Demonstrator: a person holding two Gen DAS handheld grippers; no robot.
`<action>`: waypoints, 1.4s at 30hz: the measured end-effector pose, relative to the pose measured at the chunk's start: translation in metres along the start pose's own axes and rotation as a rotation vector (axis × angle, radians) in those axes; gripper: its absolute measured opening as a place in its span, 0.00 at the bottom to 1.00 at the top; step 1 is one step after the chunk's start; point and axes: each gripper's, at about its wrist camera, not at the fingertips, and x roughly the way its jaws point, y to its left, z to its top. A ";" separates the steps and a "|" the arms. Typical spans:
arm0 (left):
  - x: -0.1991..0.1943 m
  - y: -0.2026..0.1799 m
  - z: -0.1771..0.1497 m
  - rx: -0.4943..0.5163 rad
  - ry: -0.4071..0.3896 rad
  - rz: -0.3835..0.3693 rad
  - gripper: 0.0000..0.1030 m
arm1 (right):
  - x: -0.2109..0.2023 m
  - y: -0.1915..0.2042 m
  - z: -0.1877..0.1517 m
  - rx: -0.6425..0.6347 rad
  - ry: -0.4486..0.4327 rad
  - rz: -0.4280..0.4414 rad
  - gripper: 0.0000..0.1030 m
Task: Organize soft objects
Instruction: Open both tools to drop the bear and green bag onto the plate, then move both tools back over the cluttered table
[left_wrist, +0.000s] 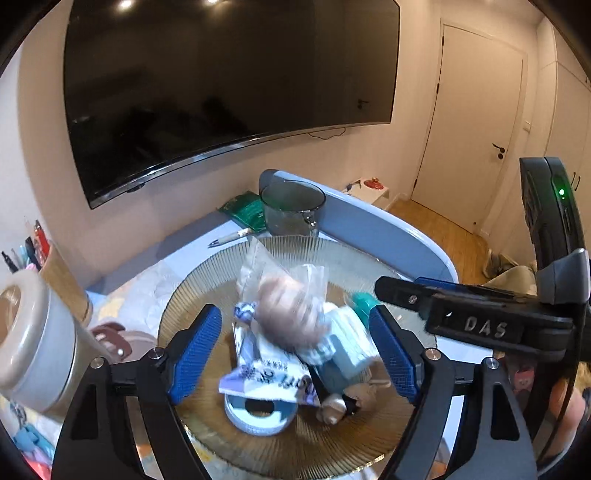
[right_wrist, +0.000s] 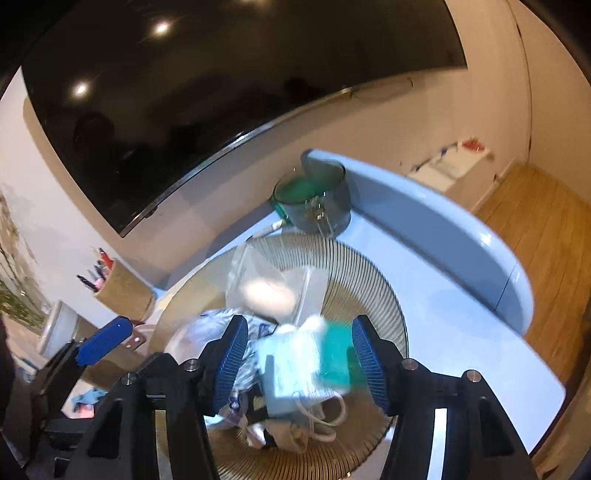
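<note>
Blue-padded left gripper (left_wrist: 295, 350) and right gripper (right_wrist: 299, 362) both stand open, pads clear of the pile (left_wrist: 291, 343) of soft packets heaped on one ribbed glass plate (left_wrist: 192, 295). Step in hand, apparently: approach. Next move calls for closing on a single item. Count: two grippers, one plate, one mug (left_wrist: 291, 210).

Wall-mounted TV (left_wrist: 229, 96) — wooden floor (left_wrist: 443, 236)
</note>
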 end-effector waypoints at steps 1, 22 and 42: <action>-0.003 -0.002 -0.002 0.005 0.002 -0.010 0.79 | -0.005 -0.004 -0.004 0.008 0.000 0.006 0.56; -0.221 0.112 -0.123 -0.216 -0.168 0.183 0.79 | -0.073 0.130 -0.095 -0.334 0.007 0.256 0.59; -0.213 0.293 -0.315 -0.663 0.030 0.561 0.79 | 0.060 0.284 -0.248 -0.620 0.242 0.415 0.64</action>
